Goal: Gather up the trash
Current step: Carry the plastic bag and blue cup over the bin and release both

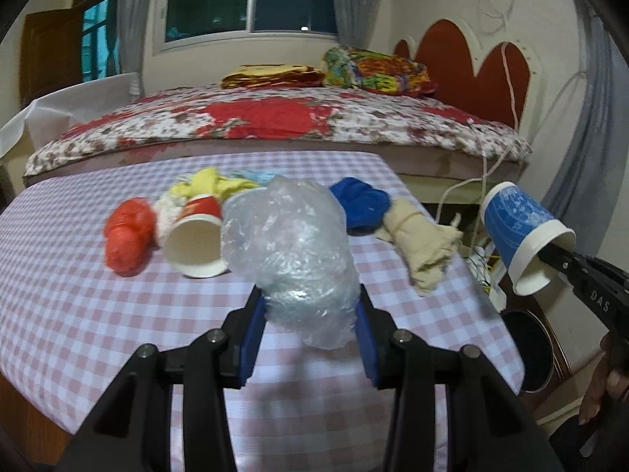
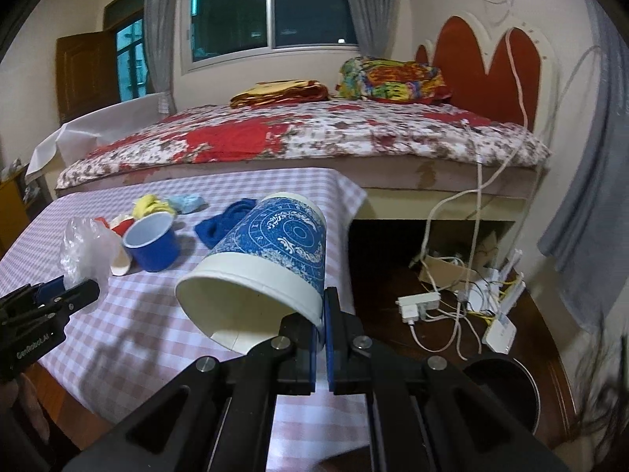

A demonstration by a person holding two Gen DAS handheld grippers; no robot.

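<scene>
My left gripper [image 1: 310,314] is shut on a crumpled clear plastic bag [image 1: 291,247] and holds it above the checked table [image 1: 118,314]. It also shows at the left of the right wrist view [image 2: 84,251]. My right gripper [image 2: 323,314] is shut on the rim of a blue patterned paper cup [image 2: 271,259], held tilted past the table's right edge; the cup also shows in the left wrist view [image 1: 519,232]. A dark round bin [image 2: 499,389] stands on the floor below and to the right. On the table lie a red-and-white paper cup [image 1: 194,240], a red bag [image 1: 127,236] and a blue cup [image 2: 151,244].
Yellow [image 1: 208,185], blue [image 1: 359,202] and beige [image 1: 420,244] cloths lie on the table. A bed [image 1: 275,122] stands behind it. Cables and a power strip [image 2: 420,306] lie on the floor right of the table, near the bin.
</scene>
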